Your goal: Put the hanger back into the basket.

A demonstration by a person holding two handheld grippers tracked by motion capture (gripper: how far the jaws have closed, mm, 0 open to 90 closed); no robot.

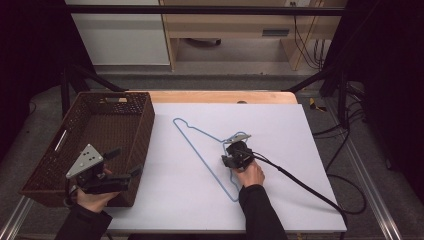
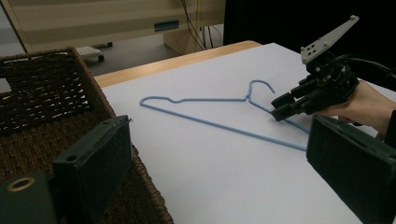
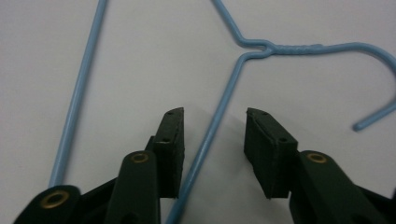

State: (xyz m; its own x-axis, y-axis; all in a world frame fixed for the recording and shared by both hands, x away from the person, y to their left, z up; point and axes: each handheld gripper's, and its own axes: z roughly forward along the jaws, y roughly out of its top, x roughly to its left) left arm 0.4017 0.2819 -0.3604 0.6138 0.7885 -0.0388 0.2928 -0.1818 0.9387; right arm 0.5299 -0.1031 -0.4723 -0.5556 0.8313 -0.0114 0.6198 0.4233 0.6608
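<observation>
1. On the white-covered bench, a blue wire hanger lies flat near the middle, its hook pointing away from the person.
2. Low over the hanger's shoulder, just below the twisted neck, the right gripper has its fingers partly open with the wire running between them, not yet pinched. The placement looks chosen to take the hanger near its balance point.
3. At the person's left, a brown wicker basket sits on the bench edge, well apart from the hanger; it is a likely place to drop it.
4. Above the basket's near corner, the left gripper hovers with fingers spread wide and holding nothing, apparently waiting out of the way.
</observation>
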